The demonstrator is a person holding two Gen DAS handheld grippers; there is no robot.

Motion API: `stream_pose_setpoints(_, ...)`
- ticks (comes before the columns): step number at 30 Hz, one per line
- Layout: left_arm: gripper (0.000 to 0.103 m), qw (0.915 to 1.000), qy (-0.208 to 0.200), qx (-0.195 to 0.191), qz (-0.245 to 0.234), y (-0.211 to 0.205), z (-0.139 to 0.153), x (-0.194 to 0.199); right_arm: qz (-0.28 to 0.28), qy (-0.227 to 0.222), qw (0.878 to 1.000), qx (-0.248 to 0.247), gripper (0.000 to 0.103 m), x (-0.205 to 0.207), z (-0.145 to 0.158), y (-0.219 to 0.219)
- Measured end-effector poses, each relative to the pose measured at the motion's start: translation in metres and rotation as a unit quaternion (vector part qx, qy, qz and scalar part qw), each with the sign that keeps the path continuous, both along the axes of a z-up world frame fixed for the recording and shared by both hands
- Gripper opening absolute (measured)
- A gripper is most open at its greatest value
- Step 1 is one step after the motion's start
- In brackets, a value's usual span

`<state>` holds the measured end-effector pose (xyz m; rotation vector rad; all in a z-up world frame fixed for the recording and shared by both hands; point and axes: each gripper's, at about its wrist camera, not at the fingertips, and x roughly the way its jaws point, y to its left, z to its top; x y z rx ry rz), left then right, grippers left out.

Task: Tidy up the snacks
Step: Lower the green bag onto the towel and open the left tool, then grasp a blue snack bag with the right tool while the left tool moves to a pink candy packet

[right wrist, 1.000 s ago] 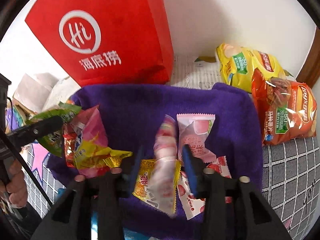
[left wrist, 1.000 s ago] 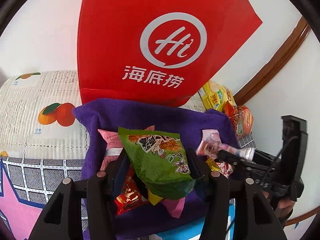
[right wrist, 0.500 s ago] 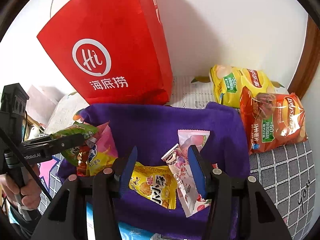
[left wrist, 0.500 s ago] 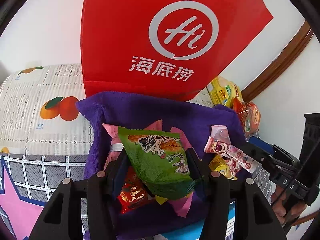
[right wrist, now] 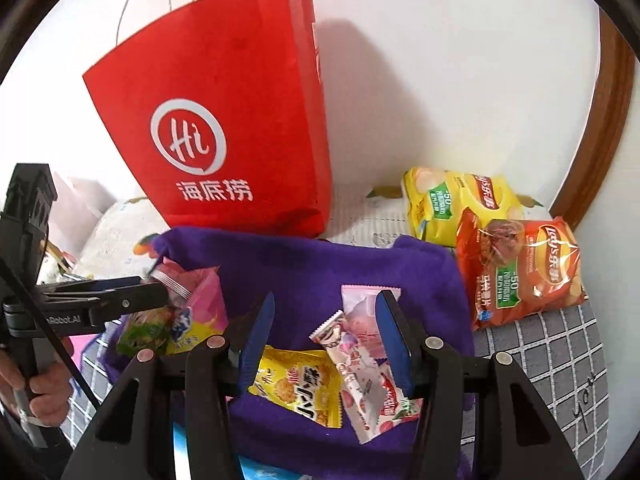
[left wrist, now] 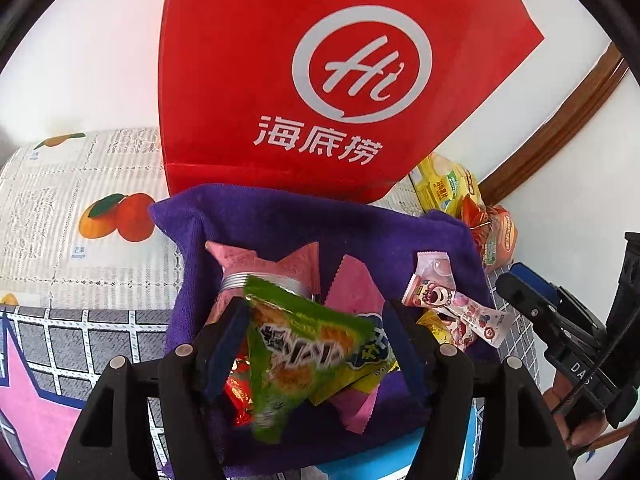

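- The left tongs [left wrist: 316, 344] stand spread over the purple towel [left wrist: 280, 220]; the green packet [left wrist: 296, 352] hangs blurred between them, apparently let go to join the left-hand pile.
- The right tongs [right wrist: 324, 344] are spread too, pinching nothing, above the pink packets [right wrist: 360, 360] on the towel's right side.
- The red bag [right wrist: 224, 120] stands behind the towel, probably their destination.

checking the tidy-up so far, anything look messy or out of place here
Yes. Small snack packets lie jumbled and overlapping on the purple towel; the green packet sits blurred and tilted between the left gripper's open jaws. Two chip bags lie off the towel.
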<state>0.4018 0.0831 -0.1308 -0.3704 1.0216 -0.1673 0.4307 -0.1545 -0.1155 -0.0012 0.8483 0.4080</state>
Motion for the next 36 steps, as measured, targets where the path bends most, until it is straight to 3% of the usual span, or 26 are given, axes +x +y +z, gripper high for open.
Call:
stream_pose_setpoints(6, 0.067, 0.9997, -0.011, 0.022, 0.007, 0.001, 0.008, -0.005, 0.019, 0.023, 0.999, 0.034, 0.052, 0.001, 0.005, 0.001)
stream_pose_setpoints(11, 0.067, 0.999, -0.02, 0.039, 0.001, -0.007, 0.016, -0.009, 0.023, 0.02, 0.999, 0.032, 0.052, -0.007, 0.012, 0.004)
stream_pose_setpoints(17, 0.067, 0.9964, -0.053, 0.066, -0.004, -0.017, 0.039, -0.023, 0.018, 0.036, 0.998, 0.051, 0.05, -0.027, 0.021, -0.003)
stream_pose_setpoints(22, 0.067, 0.9903, -0.081, 0.113, -0.003, -0.031, 0.06, -0.04, 0.007, 0.035, 0.998, 0.044, 0.049, -0.071, 0.026, -0.01)
stream_pose_setpoints(27, 0.067, 0.9931, -0.092, 0.073, -0.004, -0.032, 0.073, -0.079, 0.008, 0.051, 0.998, 0.027, 0.044, -0.13, 0.012, -0.021)
stream_pose_setpoints(36, 0.067, 0.9928, -0.064, 0.1, 0.016, -0.011, 0.058, -0.166, 0.021, 0.095, 0.995, 0.009, 0.041, -0.21, -0.039, -0.024)
